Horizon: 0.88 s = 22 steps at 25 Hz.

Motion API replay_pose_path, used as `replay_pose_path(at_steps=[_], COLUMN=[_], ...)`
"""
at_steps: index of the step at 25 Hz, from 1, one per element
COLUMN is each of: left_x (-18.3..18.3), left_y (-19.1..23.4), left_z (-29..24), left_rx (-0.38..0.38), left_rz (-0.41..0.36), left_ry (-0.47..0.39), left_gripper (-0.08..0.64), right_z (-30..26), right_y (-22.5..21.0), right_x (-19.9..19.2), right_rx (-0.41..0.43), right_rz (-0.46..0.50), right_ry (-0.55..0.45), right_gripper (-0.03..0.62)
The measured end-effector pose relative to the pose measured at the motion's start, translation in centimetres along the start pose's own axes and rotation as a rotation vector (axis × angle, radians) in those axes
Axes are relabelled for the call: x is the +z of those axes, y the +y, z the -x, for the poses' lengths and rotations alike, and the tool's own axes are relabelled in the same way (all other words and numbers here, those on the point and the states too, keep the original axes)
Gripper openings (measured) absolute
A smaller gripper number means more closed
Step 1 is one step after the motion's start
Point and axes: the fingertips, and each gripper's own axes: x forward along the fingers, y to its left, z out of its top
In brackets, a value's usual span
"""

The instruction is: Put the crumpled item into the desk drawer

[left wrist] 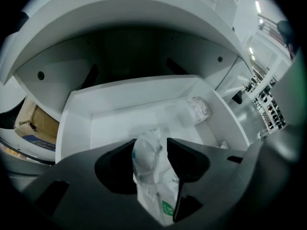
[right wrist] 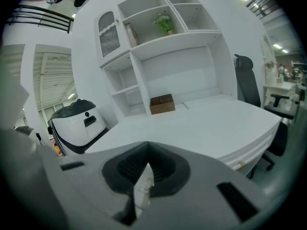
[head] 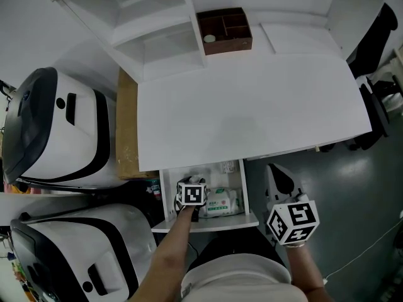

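- I'm looking down at the white desk [head: 252, 106] with its drawer [head: 208, 224] pulled out toward me, right under the front edge
- The left gripper [head: 191, 197] is pointing steeply down into the drawer, over on its left side
- Its jaws are standing spread, and the crumpled item [left wrist: 149, 176], a scrunched-up bit of clear and white wrapper, is sitting upright in the gap between them. It's brushing both sides, but I'm not seeing it get squeezed
- So the crumpled item is already down inside the drawer, toward the front left
- A pack of wipes [head: 221, 201] is lying just beside the left gripper on its right, and a small white printed roll [left wrist: 197, 108] is sitting at the back right corner
- The right gripper [right wrist: 147, 153] is hanging out to the right of the drawer, well apart from it, aiming across the desktop with its jaws pressed together at the tips
- A brown wooden organiser [head: 224, 31] is sitting at the back of the desk by the shelves, and a cardboard box [head: 128, 124] is wedged against the desk's left side
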Motion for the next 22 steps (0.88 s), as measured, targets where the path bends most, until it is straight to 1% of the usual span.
replay_pose_path(at_steps=[7,11,15,22], left_x=[0.9,1.5,1.8,2.7], left_y=[1.4,2.1,2.4,2.4], left_z=[1.2,2.2,3.0,5.1], left_rx=[0.072,0.101,0.101,0.070], left_rz=[-0.027,-0.032,-0.022,0.005], left_ry=[-0.037,-0.076,-0.111,-0.197], left_gripper=[0.238,0.256,0.262,0.262], right_z=[-0.1,0.0,0.1,0.3], right_y=[0.5,0.9,1.5,2.7], right_x=[0.0,-0.1,-0.2,-0.3], right_rx=[0.009,0.016,0.025,0.041], right_rz=[0.005,0.008,0.011,0.020], right_ry=[0.002,0.003,0.002,-0.004], right_gripper=[0.002,0.002,0.002,0.002])
